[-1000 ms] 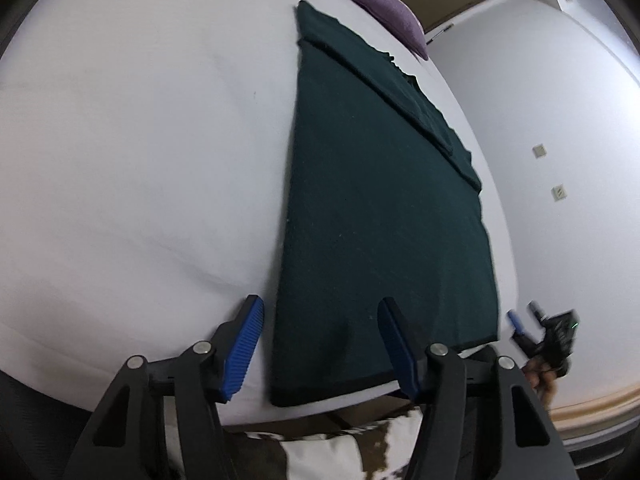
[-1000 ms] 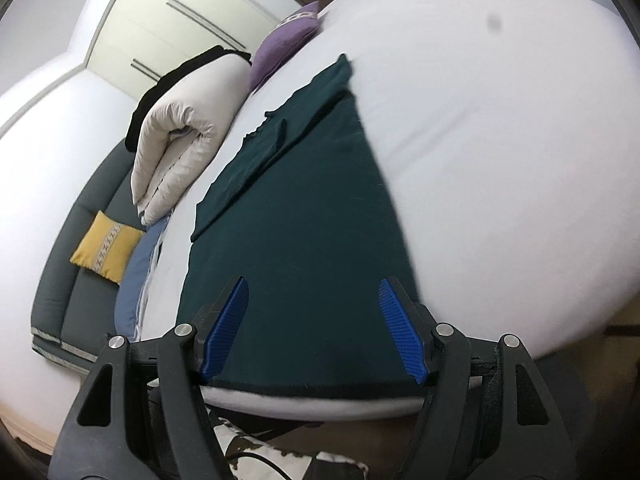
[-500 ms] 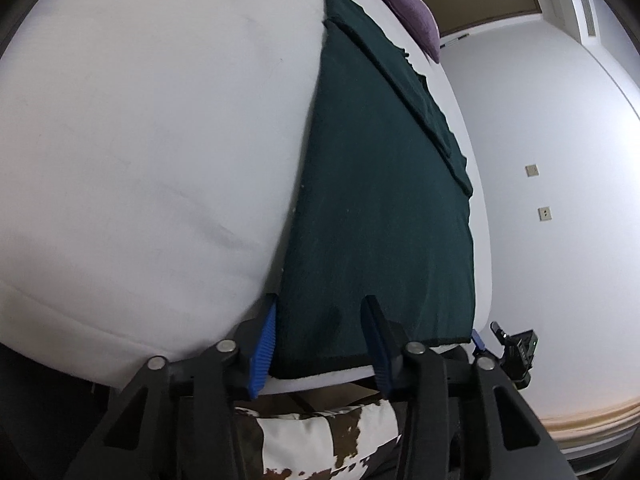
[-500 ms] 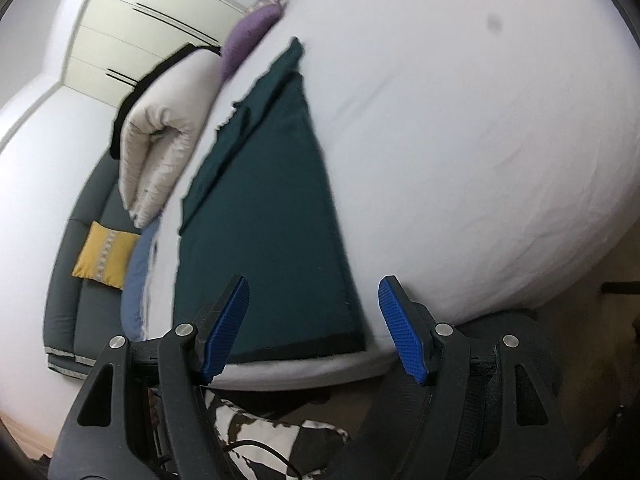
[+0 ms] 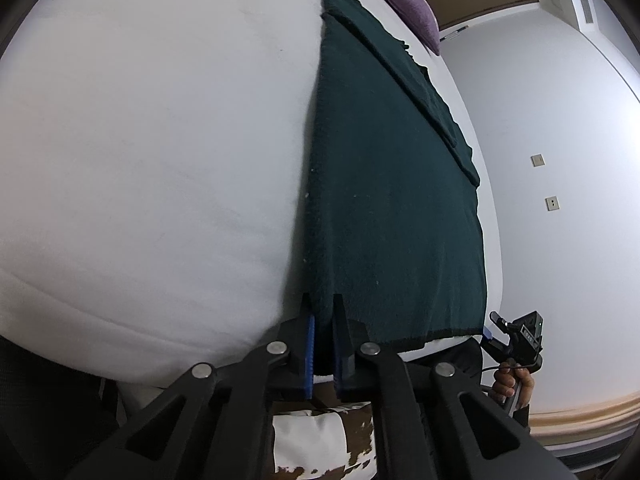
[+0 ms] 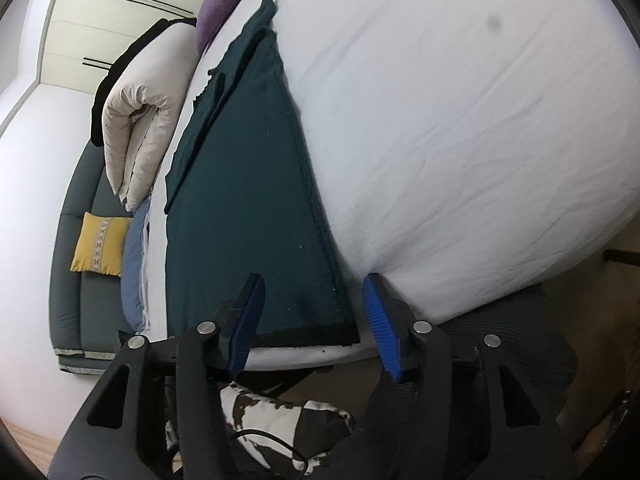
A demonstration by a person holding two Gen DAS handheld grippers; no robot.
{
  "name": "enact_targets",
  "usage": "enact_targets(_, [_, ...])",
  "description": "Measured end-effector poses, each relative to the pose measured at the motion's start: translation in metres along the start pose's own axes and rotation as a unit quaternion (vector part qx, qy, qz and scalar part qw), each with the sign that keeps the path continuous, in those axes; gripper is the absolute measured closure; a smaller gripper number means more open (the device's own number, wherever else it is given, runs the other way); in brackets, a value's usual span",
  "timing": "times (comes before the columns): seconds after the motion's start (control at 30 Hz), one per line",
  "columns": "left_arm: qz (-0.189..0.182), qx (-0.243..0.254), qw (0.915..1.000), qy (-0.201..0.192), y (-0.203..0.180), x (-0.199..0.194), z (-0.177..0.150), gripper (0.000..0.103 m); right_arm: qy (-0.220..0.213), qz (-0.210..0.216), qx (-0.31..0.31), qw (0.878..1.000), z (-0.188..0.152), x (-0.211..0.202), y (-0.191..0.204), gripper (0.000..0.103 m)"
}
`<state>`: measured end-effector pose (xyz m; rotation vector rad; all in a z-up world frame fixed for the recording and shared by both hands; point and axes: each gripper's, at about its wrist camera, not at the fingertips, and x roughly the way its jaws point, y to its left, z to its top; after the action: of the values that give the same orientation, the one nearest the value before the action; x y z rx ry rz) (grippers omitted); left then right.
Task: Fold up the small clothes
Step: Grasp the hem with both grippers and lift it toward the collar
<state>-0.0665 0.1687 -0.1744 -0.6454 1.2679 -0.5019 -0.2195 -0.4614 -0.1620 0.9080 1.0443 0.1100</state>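
White bedsheet, smooth, puffy mattress. Dark green knit garment flat along bed's near edge, sleeves already folded in, looks partway done. Left gripper just closed, pinching garment's near left corner. Right gripper been closing, pads straddle near right corner, not gripping yet. Lengthwise fold probably next.

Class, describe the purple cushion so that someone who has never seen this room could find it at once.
Start at the wide white bed and follow the dark green garment along it to the far end. The purple cushion lies just beyond, beside a rolled cream duvet. It is the only purple thing; the other cushion, on the grey sofa, is yellow.
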Motion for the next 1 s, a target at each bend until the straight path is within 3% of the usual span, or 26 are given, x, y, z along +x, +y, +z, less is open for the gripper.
enact_targets(0.17, [-0.002,0.003,1.0000,-0.001,-0.001,-0.001,-0.002,0.096,0.022,0.014,0.008,1.000,0.000,0.009,0.001,0.066])
enact_targets(0.23, [-0.002,0.004,1.0000,-0.003,-0.001,-0.002,-0.003,0.096,0.030,0.014,0.008,0.999,-0.001,0.013,0.002,0.073])
enact_targets(0.3, [0.001,0.007,0.9999,-0.007,-0.002,-0.004,-0.005,0.096,0.032,0.011,0.004,0.999,-0.003,0.015,0.004,0.088])
enact_targets(0.4, [0.003,0.013,0.9998,-0.012,-0.007,-0.007,-0.007,0.097,0.029,0.011,0.001,1.000,-0.006,0.016,0.006,0.094])
enact_targets(0.57, [-0.015,0.015,0.9996,-0.020,-0.014,-0.015,-0.009,0.097,0.020,0.010,-0.026,0.999,-0.009,0.011,0.020,0.096])
enact_targets(1.0, [-0.142,-0.001,0.9855,-0.092,-0.050,-0.064,0.022,0.097,-0.037,0.068,-0.077,0.994,0.014,-0.026,0.091,0.097])
